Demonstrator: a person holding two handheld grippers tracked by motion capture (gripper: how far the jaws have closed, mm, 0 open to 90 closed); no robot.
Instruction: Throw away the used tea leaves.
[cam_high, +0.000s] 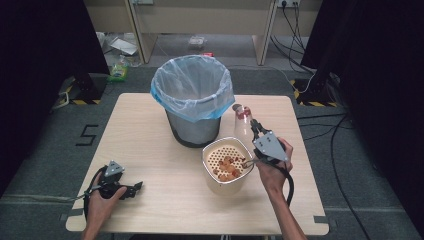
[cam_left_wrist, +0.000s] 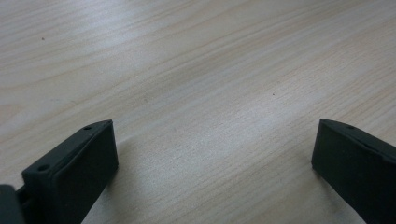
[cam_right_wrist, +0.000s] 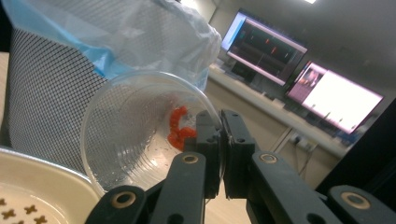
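Note:
My right gripper (cam_high: 254, 127) (cam_right_wrist: 220, 140) is shut on the rim of a clear plastic cup (cam_high: 242, 120) (cam_right_wrist: 140, 135), held tilted on its side beside a grey mesh bin (cam_high: 194, 100) (cam_right_wrist: 42, 102). A few orange bits (cam_right_wrist: 179, 128) cling inside the cup near its bottom. Just below the cup sits a cream strainer bowl (cam_high: 227, 162) (cam_right_wrist: 32, 186) with several orange-brown pieces (cam_high: 227, 167) on its perforated insert. My left gripper (cam_high: 136, 189) (cam_left_wrist: 212, 154) rests low over the bare wooden table (cam_high: 155, 165) (cam_left_wrist: 201, 70) at the front left, open, with nothing between its fingers.
The bin is lined with a pale blue plastic bag (cam_high: 192, 82) and stands at the table's middle back. Cables (cam_high: 320, 115) and floor clutter lie beyond the table's far edge. Lit monitors (cam_right_wrist: 336, 95) stand in the background of the right gripper view.

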